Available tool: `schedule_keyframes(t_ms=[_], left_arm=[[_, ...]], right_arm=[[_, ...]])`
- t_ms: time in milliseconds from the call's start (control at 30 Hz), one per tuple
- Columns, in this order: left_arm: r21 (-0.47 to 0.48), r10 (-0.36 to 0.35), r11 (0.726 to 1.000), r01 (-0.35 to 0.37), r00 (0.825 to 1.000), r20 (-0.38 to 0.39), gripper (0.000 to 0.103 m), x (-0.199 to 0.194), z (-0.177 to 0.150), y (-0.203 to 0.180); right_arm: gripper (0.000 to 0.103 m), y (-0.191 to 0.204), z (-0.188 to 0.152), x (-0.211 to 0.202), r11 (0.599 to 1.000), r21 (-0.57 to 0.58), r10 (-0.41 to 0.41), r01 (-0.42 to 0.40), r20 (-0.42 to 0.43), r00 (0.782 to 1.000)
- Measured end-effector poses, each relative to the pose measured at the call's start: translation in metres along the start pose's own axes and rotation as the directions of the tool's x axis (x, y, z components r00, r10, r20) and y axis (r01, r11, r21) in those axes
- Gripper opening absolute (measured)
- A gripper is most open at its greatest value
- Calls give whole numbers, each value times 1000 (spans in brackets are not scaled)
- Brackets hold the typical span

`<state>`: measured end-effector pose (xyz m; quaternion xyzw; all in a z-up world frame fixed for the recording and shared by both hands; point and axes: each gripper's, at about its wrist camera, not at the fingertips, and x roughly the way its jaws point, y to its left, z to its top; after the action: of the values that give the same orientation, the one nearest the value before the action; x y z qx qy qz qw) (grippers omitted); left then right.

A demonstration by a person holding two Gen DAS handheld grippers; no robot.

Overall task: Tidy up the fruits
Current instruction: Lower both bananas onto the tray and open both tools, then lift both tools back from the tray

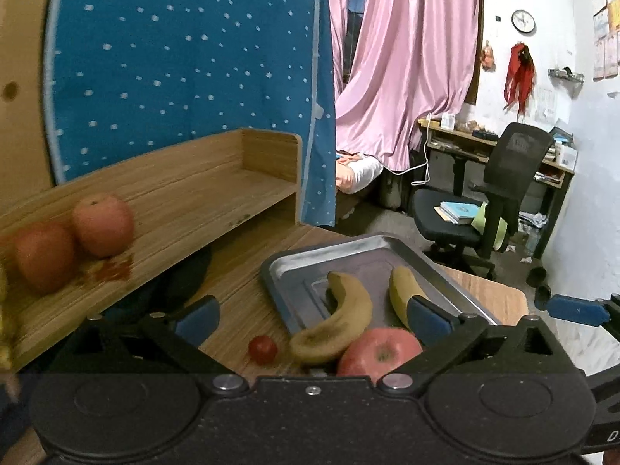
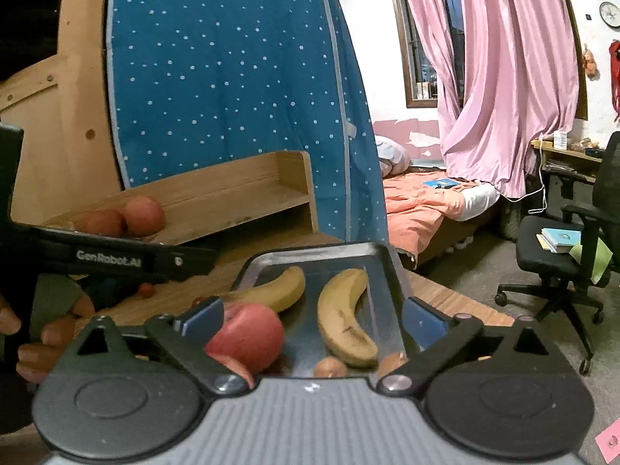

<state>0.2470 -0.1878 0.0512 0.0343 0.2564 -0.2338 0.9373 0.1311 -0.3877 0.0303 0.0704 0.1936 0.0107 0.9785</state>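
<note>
A steel tray (image 1: 288, 261) on the wooden desk holds two bananas (image 1: 345, 316) (image 1: 401, 290) and a red apple (image 1: 378, 350) at its near edge. A cherry tomato (image 1: 262, 348) lies on the desk left of the tray. My left gripper (image 1: 312, 316) hovers over the tray's near left part, open, with nothing between its pads. My right gripper (image 2: 312, 317) is open above the same tray (image 2: 310, 251); the apple (image 2: 248, 335) lies by its left pad and a banana (image 2: 345, 321) between the pads, untouched. Two small reddish fruits (image 2: 329, 366) show at the tray's near edge.
A wooden shelf (image 1: 217, 190) behind the tray carries two apples (image 1: 102, 224) (image 1: 42, 255). A blue dotted cloth wardrobe (image 1: 186, 58) stands behind it. The black bar of the left tool (image 2: 116, 259) and a hand (image 2: 38, 341) fill the left of the right wrist view. An office chair (image 1: 484, 209) stands beyond the desk.
</note>
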Motion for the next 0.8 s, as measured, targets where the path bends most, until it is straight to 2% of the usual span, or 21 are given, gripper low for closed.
schedule_keyframes(t_ms=[400,800], left_arm=[[2,1,1000,-1,1000,-3,102,-62,-37,10],[69,18,998,-14,998,-60,102,-102,-82,16]], right_arm=[[103,41,-36,-54,997,-6,-74,74,-68,995],[103,62,-64,-83,997,-18,-79,77,-146,986]])
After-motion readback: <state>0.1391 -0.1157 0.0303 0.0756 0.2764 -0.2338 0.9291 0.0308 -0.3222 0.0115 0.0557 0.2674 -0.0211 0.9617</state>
